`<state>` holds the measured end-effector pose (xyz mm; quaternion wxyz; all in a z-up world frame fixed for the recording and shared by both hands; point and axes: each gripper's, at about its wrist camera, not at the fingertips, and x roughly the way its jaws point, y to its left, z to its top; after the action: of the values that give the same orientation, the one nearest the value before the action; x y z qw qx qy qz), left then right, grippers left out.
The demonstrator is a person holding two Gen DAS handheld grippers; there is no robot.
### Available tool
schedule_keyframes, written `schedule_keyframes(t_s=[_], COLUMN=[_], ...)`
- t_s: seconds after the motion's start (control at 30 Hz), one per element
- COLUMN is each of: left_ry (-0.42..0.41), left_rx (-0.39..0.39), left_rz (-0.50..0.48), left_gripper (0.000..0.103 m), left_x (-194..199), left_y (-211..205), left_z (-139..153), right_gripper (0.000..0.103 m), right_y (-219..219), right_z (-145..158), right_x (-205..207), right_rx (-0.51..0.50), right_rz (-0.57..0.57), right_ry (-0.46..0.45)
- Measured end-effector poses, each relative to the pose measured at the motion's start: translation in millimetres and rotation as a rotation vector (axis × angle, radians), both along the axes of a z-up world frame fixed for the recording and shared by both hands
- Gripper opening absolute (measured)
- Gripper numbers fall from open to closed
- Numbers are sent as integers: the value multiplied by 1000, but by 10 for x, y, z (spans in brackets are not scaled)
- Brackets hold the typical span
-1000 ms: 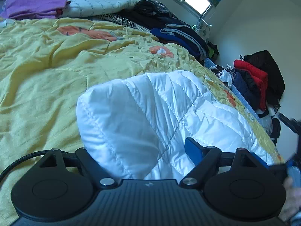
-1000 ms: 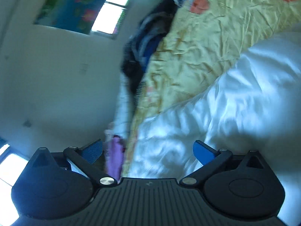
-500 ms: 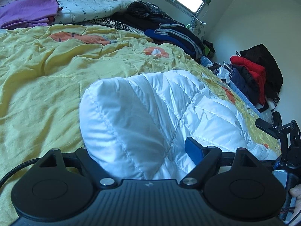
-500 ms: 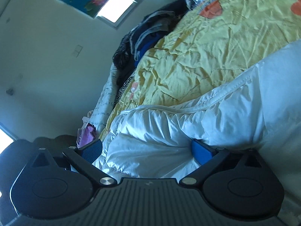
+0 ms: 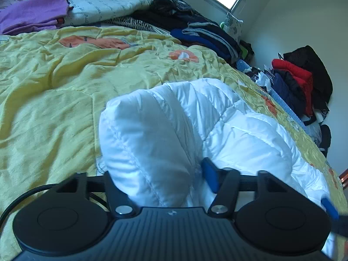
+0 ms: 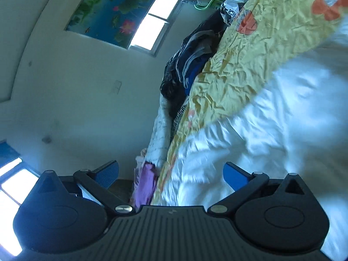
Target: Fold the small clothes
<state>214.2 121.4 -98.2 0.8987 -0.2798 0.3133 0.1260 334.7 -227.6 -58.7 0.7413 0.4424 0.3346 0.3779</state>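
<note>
Left wrist view shows the left gripper [image 5: 158, 174] with its fingers clamped on a puffy fold of the white quilted jacket [image 5: 195, 126], which lies on the yellow bedspread [image 5: 54, 91]. On the right wrist view, the right gripper [image 6: 171, 174] has its fingers apart, holding nothing, tilted beside the blurred jacket [image 6: 271, 119]. To fold well, the left should probably keep its grip low and draw the padded edge across evenly, while the right pins or takes the opposite side, since slick filling tends to spring back. A purple garment [image 5: 34, 14], dark folded clothes [image 5: 208, 37] and a red-and-black pile [image 5: 302, 78] lie well apart; nothing obstructs.
</note>
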Motion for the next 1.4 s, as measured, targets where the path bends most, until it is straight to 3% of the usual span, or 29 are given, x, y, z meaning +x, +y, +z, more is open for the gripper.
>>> schedule_keyframes(t_s=[0.1,0.2,0.33,0.5,0.67,0.8,0.9,1.03,1.17,1.23,1.27,1.33,1.4], left_ry=[-5,-14,-66,-196,-331,-417,-411,-363,-341,-341,-343,-350,-360], left_rx=[32,55,83,202,397,576,677,697,703,713,741,832,930], left_rz=[-35,-41,-48,-123,-312,-591,-809,-863,-867,-885,-910,-985,-1060], left_gripper=[29,21,19,19,19,19,19,19,19,19,19,19,19], left_x=[-7,-31,-99,-218,-330,-476,-576,-545,-454,-443,-447,-472,-541], left_y=[-51,-132,-271,-661,-1387,-2151,-2607,-2789,-2794,-2800,-2836,-2954,-3039], left_z=[87,189,421,831,1160,1165,948,715,655,644,615,488,331], right_gripper=[102,103,103,100,101,102,103,103,102,102,102,102,102], right_y=[-228,-358,-480,-643,-664,-711,-783,-946,-1127,-1253,-1322,-1406,-1453], right_z=[-84,-397,-728,-1039,-1084,-1151,-1245,-1300,-1233,-1256,-1210,-984,-544], right_x=[-186,-119,-33,-81,-50,-56,-47,-89,-188,-256,-274,-254,-164], right_rx=[-3,70,279,499,548,628,764,904,904,954,919,728,382], right_rz=[-25,-39,-67,-29,-29,-33,-47,-87,-183,-228,-225,-211,-165], right_ry=[-9,76,99,-7,6,30,63,81,59,77,90,79,42])
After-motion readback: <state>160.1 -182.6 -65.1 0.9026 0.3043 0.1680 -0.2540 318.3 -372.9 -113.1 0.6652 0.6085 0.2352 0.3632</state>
